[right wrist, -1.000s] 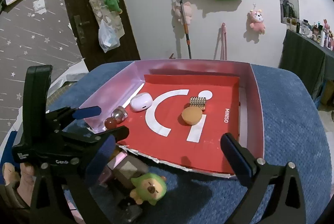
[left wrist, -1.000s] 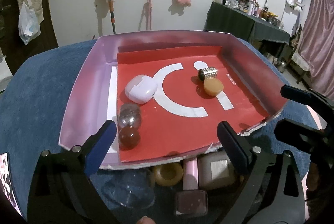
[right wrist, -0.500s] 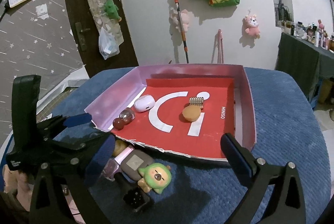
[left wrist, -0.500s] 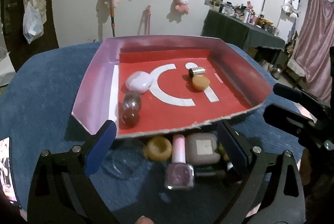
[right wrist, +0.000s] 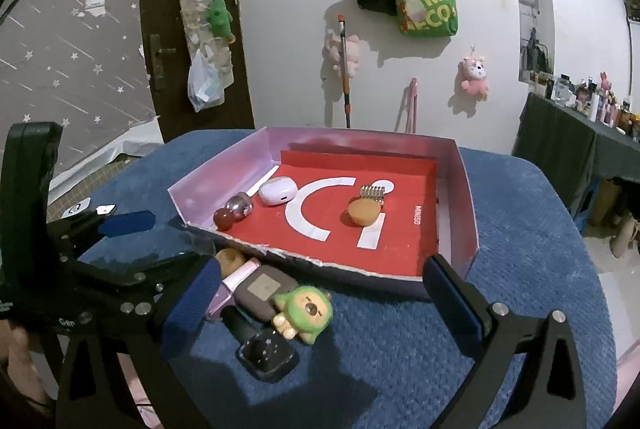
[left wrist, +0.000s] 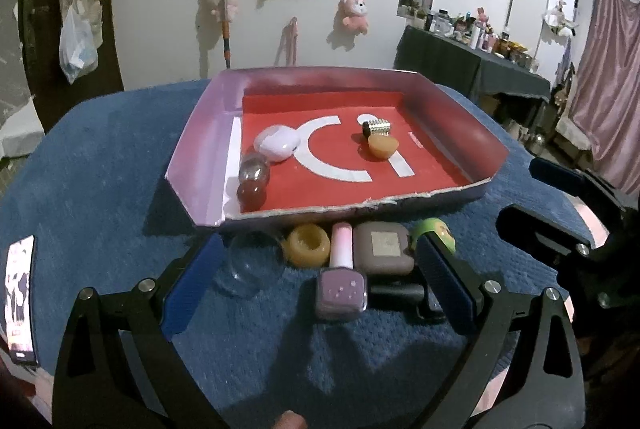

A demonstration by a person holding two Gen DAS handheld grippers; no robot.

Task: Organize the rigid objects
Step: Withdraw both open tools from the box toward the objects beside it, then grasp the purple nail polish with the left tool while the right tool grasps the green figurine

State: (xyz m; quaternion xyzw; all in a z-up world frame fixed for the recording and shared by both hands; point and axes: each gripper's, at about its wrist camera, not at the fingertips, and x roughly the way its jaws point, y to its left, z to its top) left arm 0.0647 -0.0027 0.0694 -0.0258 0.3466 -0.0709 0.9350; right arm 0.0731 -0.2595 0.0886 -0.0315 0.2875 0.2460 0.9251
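- Left hand-held gripper (left wrist: 316, 283): blue-padded fingers spread wide, gripping nothing, poised over the row of small things on the blue carpeted bench (left wrist: 100, 189).
- Between those fingers: clear plastic dome (left wrist: 246, 269), amber ring-shaped piece (left wrist: 307, 244), pink-capped lilac nail polish bottle (left wrist: 341, 279), brown rounded-square compact (left wrist: 383, 248), with a black nail polish bottle (right wrist: 262, 345) lying closest to the camera.
- Right hand-held gripper (right wrist: 320, 303): likewise wide open and empty, hanging above the green round-headed toy figure (right wrist: 306, 311), which rests against the compact.
- Just past that row, touching or nearly so: shallow pink-walled cardboard tray with red floor (left wrist: 460, 117), near wall torn low.
- Inside the tray, left side: white oval earbud case (left wrist: 277, 143), then a clear glass ball (left wrist: 253, 169) and a dark red ball (left wrist: 251, 193) side by side near the left wall.
- Inside, right of centre: silver ridged cylinder (left wrist: 376, 127) touching an amber soap-like lump (left wrist: 383, 147).
- Far left on the bench edge: lit phone screen (left wrist: 19, 297).
- On the back wall: green tote bag (right wrist: 430, 9), pink plush toy (right wrist: 474, 77).
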